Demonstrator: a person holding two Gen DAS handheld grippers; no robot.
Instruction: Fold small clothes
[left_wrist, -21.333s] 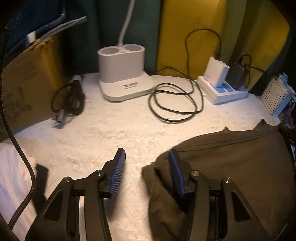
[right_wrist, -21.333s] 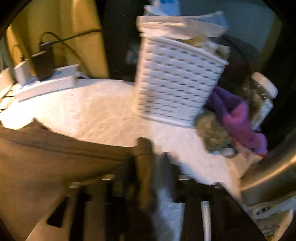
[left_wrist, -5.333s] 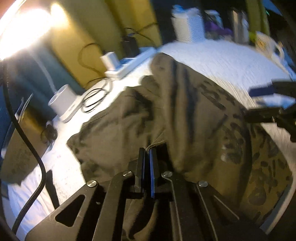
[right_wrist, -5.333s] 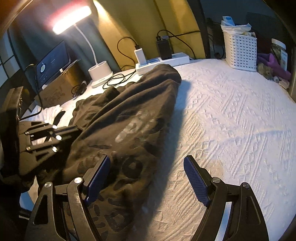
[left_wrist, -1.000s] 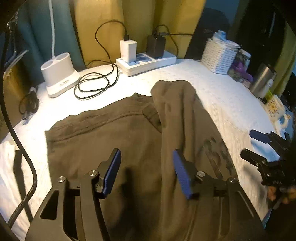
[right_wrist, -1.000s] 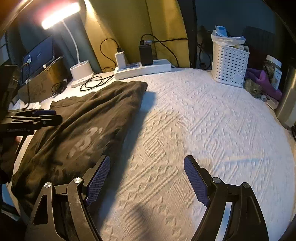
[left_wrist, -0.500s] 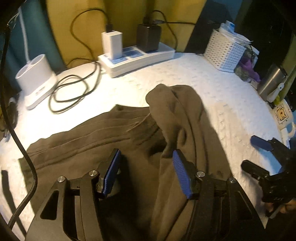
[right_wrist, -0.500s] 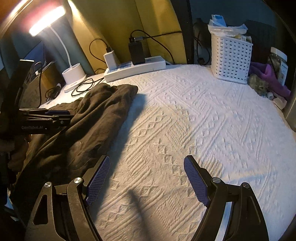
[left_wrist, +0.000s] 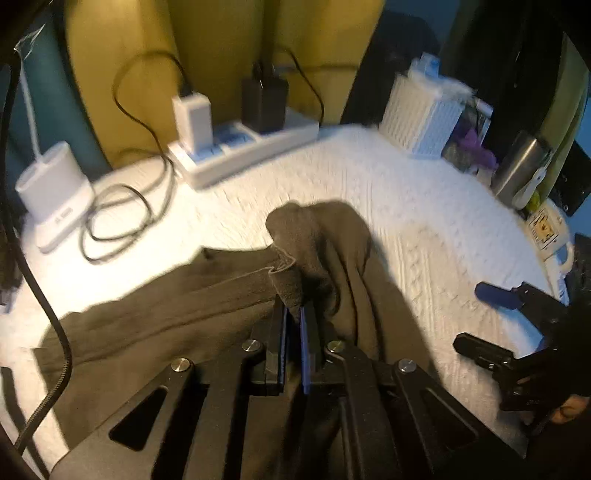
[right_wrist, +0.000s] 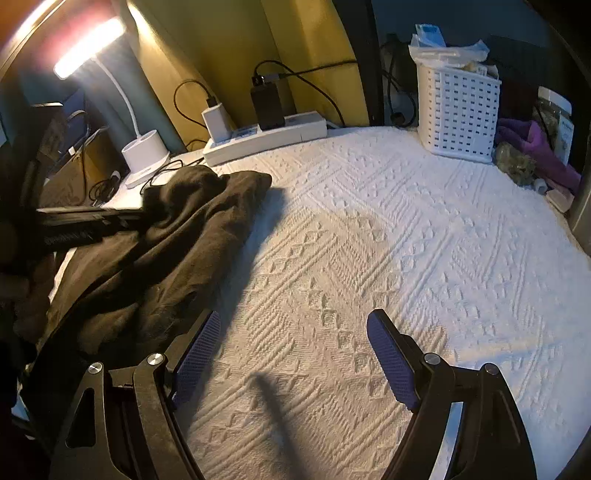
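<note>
While the right tongs (right_wrist: 293, 343) gape over open white counter (right_wrist: 424, 240), the left tongs (left_wrist: 293, 325) — spread a moment ago — now clench the dark garment's (left_wrist: 343, 251) bunched edge.

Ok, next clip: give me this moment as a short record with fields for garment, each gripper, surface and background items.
garment: dark brown garment, bunched, lying on the cloth
left gripper: shut on a fold of the garment
right gripper: open, over bare cloth beside the garment, holding nothing
surface: white textured tablecloth
background: power strip with chargers, white basket, lit desk lamp
</note>
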